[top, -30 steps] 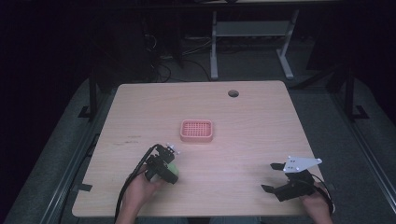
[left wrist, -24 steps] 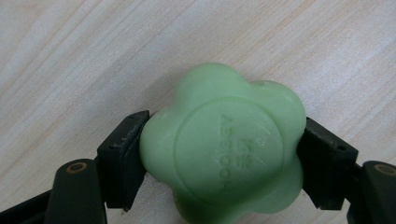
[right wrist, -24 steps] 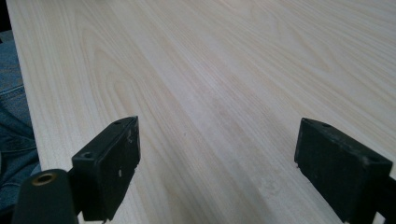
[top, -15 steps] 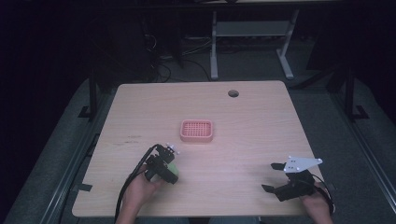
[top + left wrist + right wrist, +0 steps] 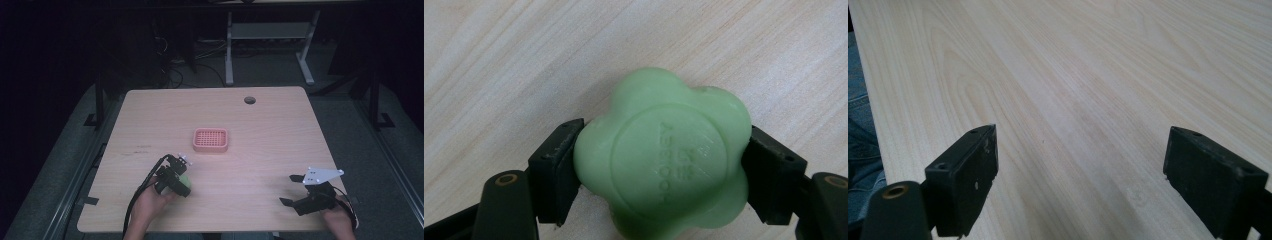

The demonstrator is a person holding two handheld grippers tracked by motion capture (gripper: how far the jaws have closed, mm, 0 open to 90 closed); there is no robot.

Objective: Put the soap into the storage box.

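A pale green flower-shaped soap bar [image 5: 661, 157] with raised lettering sits between the two black jaws of my left gripper [image 5: 663, 175], which press on its two sides. In the high view that left gripper [image 5: 176, 180] and the soap bar [image 5: 184, 181] are low over the wooden table [image 5: 270, 135], at its front left. A pink perforated soap dish [image 5: 211, 140] lies near the table's middle, beyond the soap. My right gripper [image 5: 292, 190] rests at the front right, jaws wide apart, with bare wood between its pads [image 5: 973, 175].
A round cable hole [image 5: 249, 100] is near the table's far edge. A cable trails from the left gripper over the front edge. Dark floor and desk legs lie beyond the table. Blue fabric [image 5: 860, 145] shows past the table edge in the right gripper view.
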